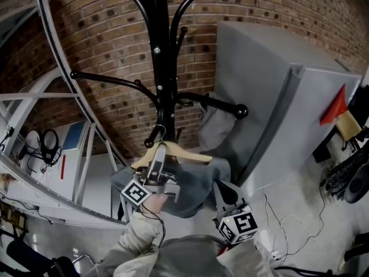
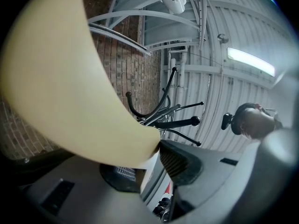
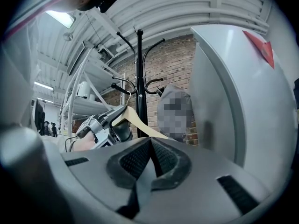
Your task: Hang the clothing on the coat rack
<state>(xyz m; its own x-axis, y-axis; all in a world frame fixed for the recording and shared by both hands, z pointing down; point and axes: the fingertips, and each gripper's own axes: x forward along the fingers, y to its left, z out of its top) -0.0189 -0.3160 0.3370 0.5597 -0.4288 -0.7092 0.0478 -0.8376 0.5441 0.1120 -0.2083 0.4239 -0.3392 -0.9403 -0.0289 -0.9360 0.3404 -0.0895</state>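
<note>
The black coat rack (image 1: 160,51) stands against the brick wall. Just below its lower arms is a wooden hanger (image 1: 181,153) carrying grey clothing (image 1: 193,186). My left gripper (image 1: 159,154) is shut on the hanger near its neck, and the metal hook (image 1: 157,133) lies close to a ball-tipped rack arm; whether it rests on that arm I cannot tell. The hanger (image 2: 60,78) fills the left gripper view between the jaws of my left gripper (image 2: 149,157). My right gripper (image 1: 222,192) is lower right, shut on a fold of the grey clothing (image 3: 140,176). The right gripper view shows the rack (image 3: 139,78) and hanger (image 3: 135,122) ahead.
Another grey garment (image 1: 216,126) hangs from a right-hand rack arm. A tall grey cabinet (image 1: 277,97) stands close on the right. White metal shelving (image 1: 57,126) curves along the left. Thin cables (image 1: 288,224) lie on the floor at lower right.
</note>
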